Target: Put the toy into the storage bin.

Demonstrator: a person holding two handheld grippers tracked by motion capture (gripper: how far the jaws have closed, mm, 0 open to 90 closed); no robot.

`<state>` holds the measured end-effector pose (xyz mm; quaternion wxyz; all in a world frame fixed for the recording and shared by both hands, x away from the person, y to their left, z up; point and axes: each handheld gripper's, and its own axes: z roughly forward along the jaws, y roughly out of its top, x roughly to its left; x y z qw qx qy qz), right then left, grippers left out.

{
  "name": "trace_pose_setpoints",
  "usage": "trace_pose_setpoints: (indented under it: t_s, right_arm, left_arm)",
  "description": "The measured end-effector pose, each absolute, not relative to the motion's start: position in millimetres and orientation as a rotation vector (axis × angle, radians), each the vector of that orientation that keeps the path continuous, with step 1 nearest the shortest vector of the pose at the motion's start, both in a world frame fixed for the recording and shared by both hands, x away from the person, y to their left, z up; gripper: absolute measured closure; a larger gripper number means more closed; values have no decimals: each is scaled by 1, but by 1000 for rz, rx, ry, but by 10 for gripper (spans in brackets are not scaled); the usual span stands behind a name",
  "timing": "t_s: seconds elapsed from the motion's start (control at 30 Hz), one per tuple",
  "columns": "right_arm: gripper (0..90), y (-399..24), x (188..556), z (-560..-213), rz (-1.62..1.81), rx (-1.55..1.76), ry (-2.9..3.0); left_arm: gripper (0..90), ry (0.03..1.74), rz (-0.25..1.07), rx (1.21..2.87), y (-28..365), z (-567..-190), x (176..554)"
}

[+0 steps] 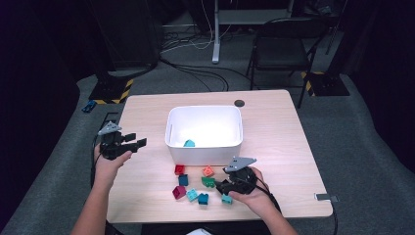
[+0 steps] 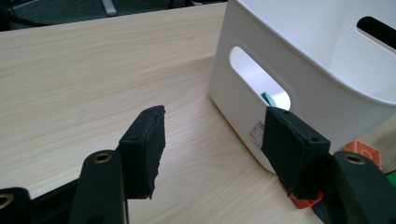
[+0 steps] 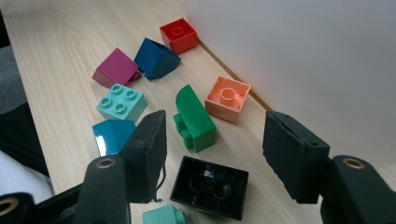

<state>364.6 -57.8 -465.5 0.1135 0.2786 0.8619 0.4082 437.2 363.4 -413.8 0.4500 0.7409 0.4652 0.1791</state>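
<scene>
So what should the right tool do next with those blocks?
Probably lower a bit and close on the black block. The right tool is open just above it, and the white bin already holds one teal block.

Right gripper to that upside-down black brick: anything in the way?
Nothing visible. The right gripper stands open just above the black brick, which lies hollow side up between its jaws. The green brick lies close beyond it.

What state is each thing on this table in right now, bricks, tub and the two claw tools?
Left gripper: open, empty, beside the tub.
Right gripper: open over the black brick, not gripping.
Black brick: upside down, hollow side up.
Green brick: tipped on its side.
Orange brick: upright, stud up.
White tub: upright, holding a teal brick.
</scene>
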Motion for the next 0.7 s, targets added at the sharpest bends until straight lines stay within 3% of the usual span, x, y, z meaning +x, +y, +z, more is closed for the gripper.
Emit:
trace_pose_setpoints:
  t_s: [0.7]
  right_arm:
    - [368, -49, 362, -498, 1090, 844, 2562]
  left_arm:
    - [393, 1156, 446, 1834, 366, -414, 438]
